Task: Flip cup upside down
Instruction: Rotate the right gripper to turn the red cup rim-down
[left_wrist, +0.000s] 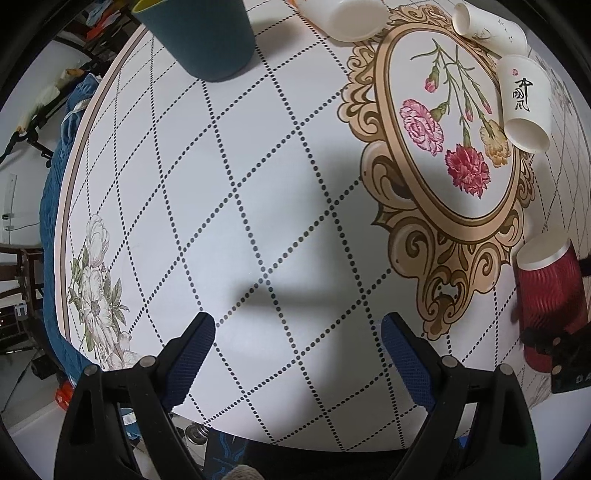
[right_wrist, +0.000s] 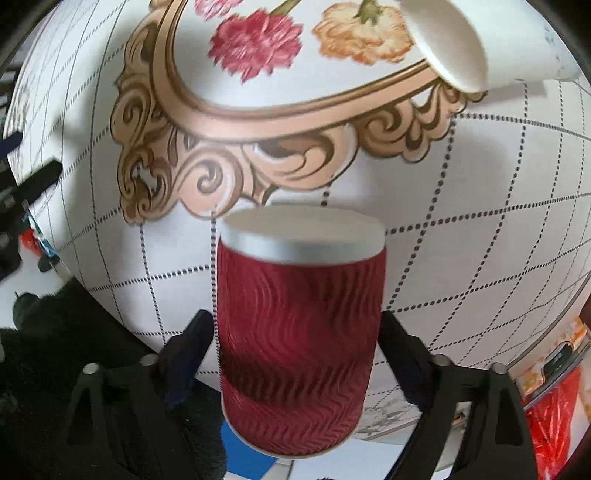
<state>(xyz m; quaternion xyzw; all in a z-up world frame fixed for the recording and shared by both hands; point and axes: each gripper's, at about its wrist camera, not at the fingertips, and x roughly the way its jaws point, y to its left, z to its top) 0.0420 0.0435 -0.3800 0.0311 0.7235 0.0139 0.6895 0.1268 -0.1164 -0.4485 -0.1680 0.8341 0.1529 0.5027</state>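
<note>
i'm holding the ribbed red paper cup with a white rim (right_wrist: 301, 332) between my right gripper (right_wrist: 297, 332) fingers, lifted above the round floral-print table (right_wrist: 480, 229), rim end pointing away. my left gripper (left_wrist: 297, 334) is hovering wide open, gripping nothing, over the table.

The cup (right_wrist: 300, 332) is dark red with wavy ridges and a white rim; the tabletop (left_wrist: 258, 184) shows dotted diamonds and carnations.
</note>
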